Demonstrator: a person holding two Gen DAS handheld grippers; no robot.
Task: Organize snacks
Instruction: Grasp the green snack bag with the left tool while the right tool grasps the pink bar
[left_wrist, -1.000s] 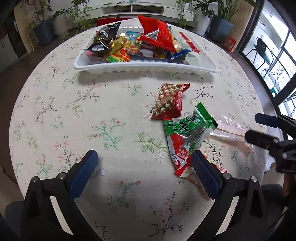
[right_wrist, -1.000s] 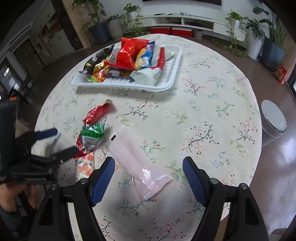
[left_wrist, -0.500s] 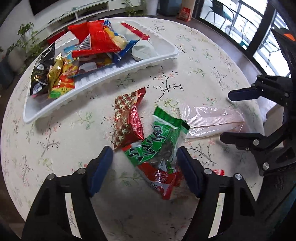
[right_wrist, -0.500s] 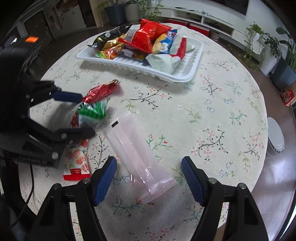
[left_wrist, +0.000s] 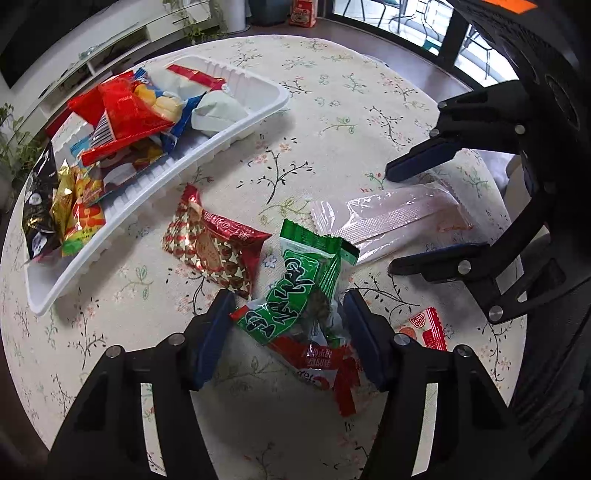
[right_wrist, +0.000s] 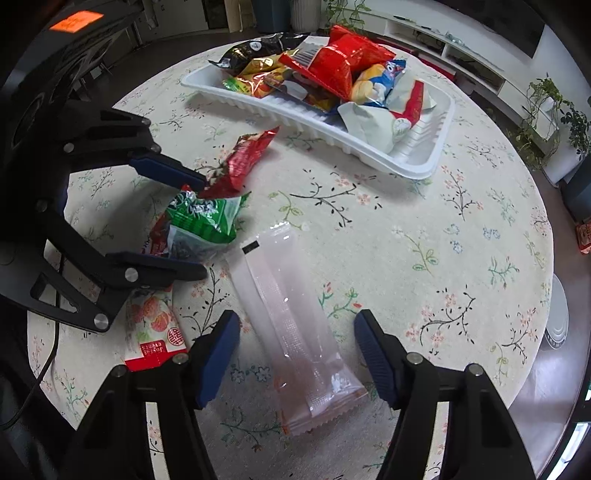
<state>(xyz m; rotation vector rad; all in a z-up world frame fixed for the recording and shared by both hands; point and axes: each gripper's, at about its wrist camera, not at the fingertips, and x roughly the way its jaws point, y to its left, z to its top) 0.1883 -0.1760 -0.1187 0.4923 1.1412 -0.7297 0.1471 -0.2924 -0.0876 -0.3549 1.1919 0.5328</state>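
On the flowered tablecloth lies a green snack packet (left_wrist: 295, 288), between the fingers of my left gripper (left_wrist: 288, 306). Its jaws are closing and the pads stand at the packet's edges without squeezing it. From the right wrist view the same green packet (right_wrist: 201, 218) sits inside the left gripper (right_wrist: 192, 225). A long pale pink packet (right_wrist: 291, 325) lies between the pads of my right gripper (right_wrist: 295, 325); these jaws are closing too, with gaps on both sides. A white tray (left_wrist: 229, 140) full of snacks stands further back.
A red star-print packet (left_wrist: 218, 251) lies beside the green one, and a red packet (left_wrist: 321, 362) lies under it. A fruit-print packet (right_wrist: 151, 325) lies near the table's edge. The two grippers are close together. A white round object (right_wrist: 557, 317) sits on the floor.
My left gripper rolled, moved over the green packet and narrowed its jaws around it. My right gripper sank toward the pink packet and its jaws narrowed a little.
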